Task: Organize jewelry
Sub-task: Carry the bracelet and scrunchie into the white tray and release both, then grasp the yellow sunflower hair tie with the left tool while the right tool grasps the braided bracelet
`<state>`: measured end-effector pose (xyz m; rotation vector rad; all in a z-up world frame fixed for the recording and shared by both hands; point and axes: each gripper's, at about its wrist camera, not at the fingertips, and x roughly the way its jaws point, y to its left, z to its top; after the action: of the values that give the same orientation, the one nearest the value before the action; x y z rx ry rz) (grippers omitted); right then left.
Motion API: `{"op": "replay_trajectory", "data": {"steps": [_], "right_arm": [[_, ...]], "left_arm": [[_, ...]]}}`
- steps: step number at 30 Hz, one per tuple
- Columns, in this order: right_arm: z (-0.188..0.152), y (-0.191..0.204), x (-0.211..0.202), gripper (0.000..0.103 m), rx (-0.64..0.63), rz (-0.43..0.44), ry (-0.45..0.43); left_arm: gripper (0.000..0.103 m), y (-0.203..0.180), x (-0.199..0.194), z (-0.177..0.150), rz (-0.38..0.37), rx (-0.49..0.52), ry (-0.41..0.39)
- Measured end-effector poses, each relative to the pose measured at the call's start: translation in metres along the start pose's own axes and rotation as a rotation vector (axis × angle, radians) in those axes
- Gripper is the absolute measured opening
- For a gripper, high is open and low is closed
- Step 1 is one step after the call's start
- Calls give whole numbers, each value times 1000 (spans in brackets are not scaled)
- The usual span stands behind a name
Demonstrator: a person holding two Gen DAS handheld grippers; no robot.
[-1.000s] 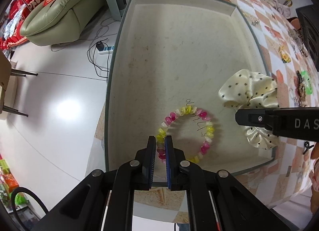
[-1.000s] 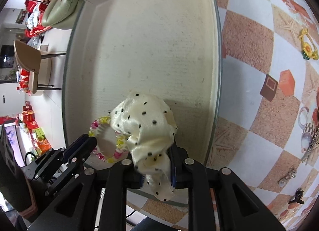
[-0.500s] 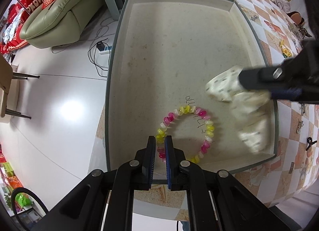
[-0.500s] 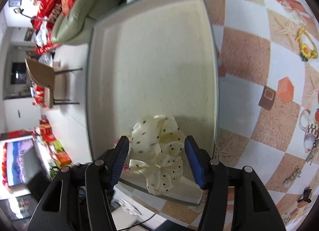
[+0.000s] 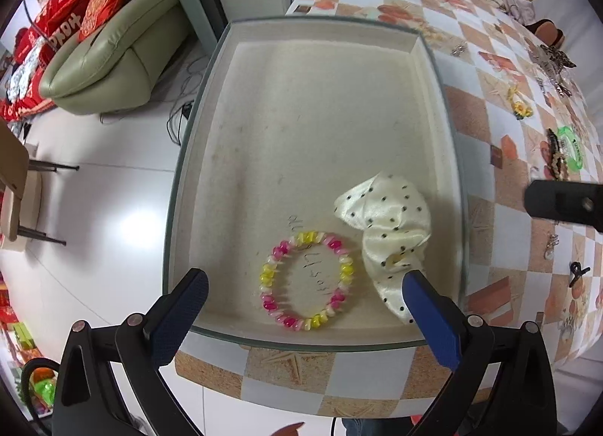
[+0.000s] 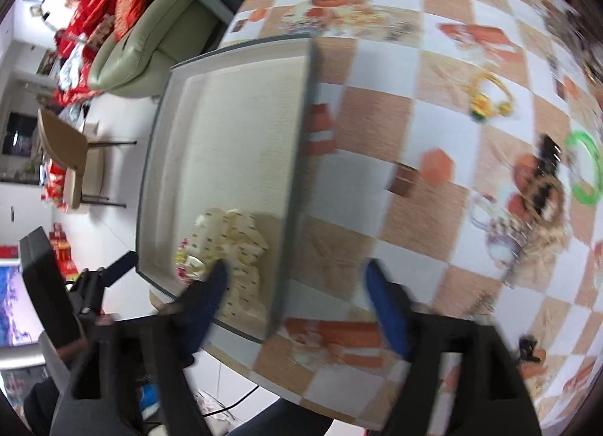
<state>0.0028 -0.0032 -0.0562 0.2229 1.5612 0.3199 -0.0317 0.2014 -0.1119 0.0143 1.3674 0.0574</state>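
Handwritten pen marks are showing on the floor of the cream tray (image 5: 320,127), inside and at the 11 o'clock edge of the bead bracelet (image 5: 307,281), too scrawled to be read. Dark lettering is running along the green bangle (image 5: 573,151) at 3 o'clock on the tabletop (image 5: 501,157), too small to read. Pale characters are standing on the red cushions (image 5: 71,21) at 10 o'clock, illegible.

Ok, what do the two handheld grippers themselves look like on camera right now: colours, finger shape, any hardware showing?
Both share one build. The left gripper has matte black angular arms with triangular cut-outs, round silver fasteners at the joints, and flat blue textured pads on its fingers. The right gripper is motion-blurred but shows the same black frame and blue pads. No sleeves or markings are readable.
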Motion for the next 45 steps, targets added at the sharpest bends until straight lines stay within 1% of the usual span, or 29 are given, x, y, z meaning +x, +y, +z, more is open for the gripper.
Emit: {"op": "replay_trajectory", "data": {"steps": [5, 7, 10, 15, 17, 22, 30, 37, 40, 42, 45], "right_arm": [[-17, -49, -20, 84, 94, -27, -23], [-24, -65, -27, 87, 142, -47, -34], [-34, -92, -36, 87, 213, -69, -50], [-49, -140, -54, 87, 318, -107, -84], [-53, -161, -62, 87, 361, -120, -97], [-60, -196, -75, 87, 425, -146, -123], [-51, -229, -76, 87, 448, -173, -132], [-27, -236, -61, 87, 418, -185, -125], [-14, -238, -52, 87, 399, -203, -126], [-8, -239, -48, 86, 389, -212, -128], [0, -242, -42, 80, 372, -235, -129]], "left_arm": [[103, -16, -14, 8, -16, 36, -20], [103, -26, -20, 13, -25, 55, -21], [103, -45, -28, 21, -30, 90, -32], [103, -79, -39, 35, -58, 142, -63], [103, -92, -41, 43, -68, 165, -73], [103, -128, -34, 65, -82, 206, -71], [103, -168, -13, 105, -121, 217, -55], [103, -196, 6, 138, -116, 225, -58], [103, -207, 16, 148, -118, 233, -59], [103, -214, 23, 155, -118, 239, -61], [103, -225, 34, 165, -123, 246, -65]]}}
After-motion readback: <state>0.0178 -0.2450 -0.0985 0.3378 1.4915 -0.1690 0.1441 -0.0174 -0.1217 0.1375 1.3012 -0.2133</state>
